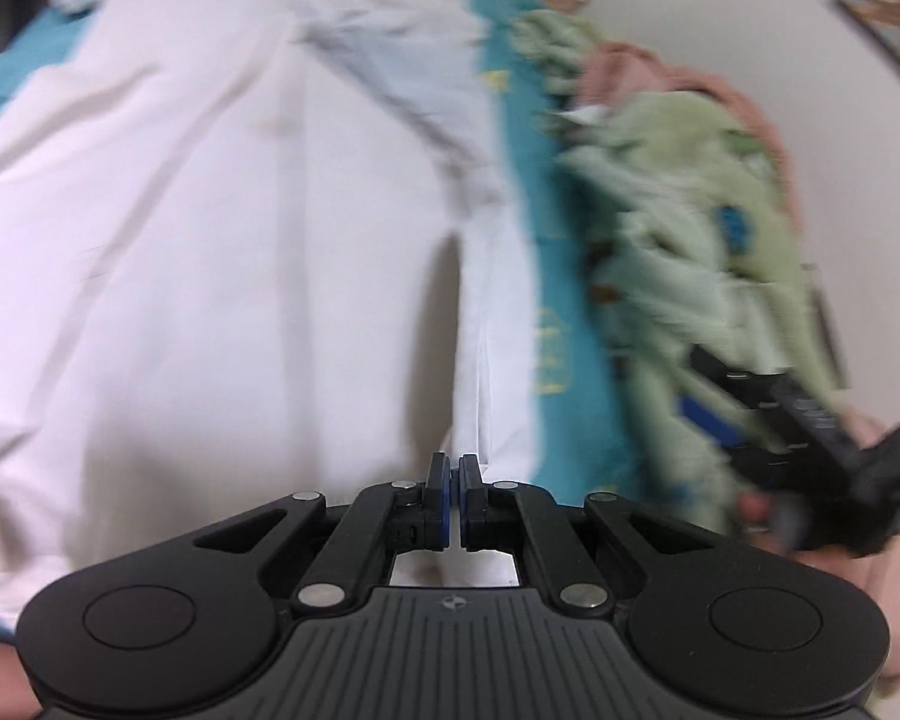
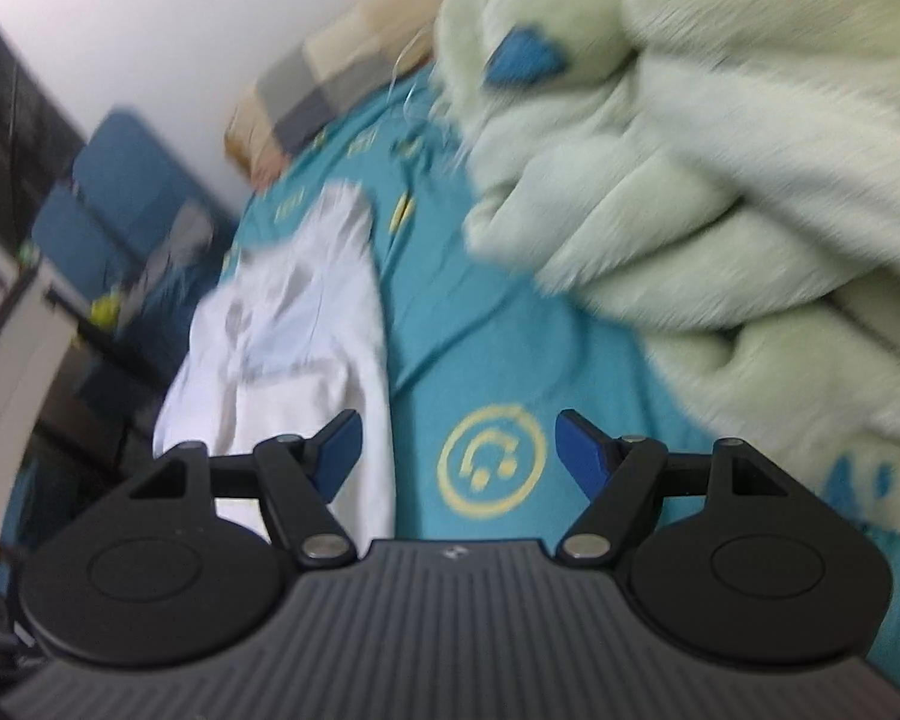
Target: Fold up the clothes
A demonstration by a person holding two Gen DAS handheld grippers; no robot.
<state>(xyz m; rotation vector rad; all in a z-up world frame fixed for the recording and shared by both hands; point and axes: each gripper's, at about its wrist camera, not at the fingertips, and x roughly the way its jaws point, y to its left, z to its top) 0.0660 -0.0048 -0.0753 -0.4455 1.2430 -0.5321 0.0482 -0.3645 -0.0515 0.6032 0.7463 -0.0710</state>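
A white garment [image 1: 210, 240] lies spread on a teal bedsheet [image 1: 546, 252]. My left gripper [image 1: 452, 495] is shut right over the garment's near edge; white cloth shows under the jaws, but a pinch is not clear. The white garment also shows in the right wrist view [image 2: 294, 324], at the left of the teal sheet [image 2: 486, 336]. My right gripper [image 2: 456, 450] is open and empty above the sheet, next to the garment's right edge. It also shows at the right of the left wrist view [image 1: 768, 420], blurred.
A pale green fleecy heap [image 2: 720, 180] fills the upper right of the right wrist view and shows in the left wrist view [image 1: 690, 228], with pink cloth [image 1: 690, 84] behind it. A checked pillow [image 2: 330, 96] lies by the wall. Blue furniture [image 2: 126, 204] stands left of the bed.
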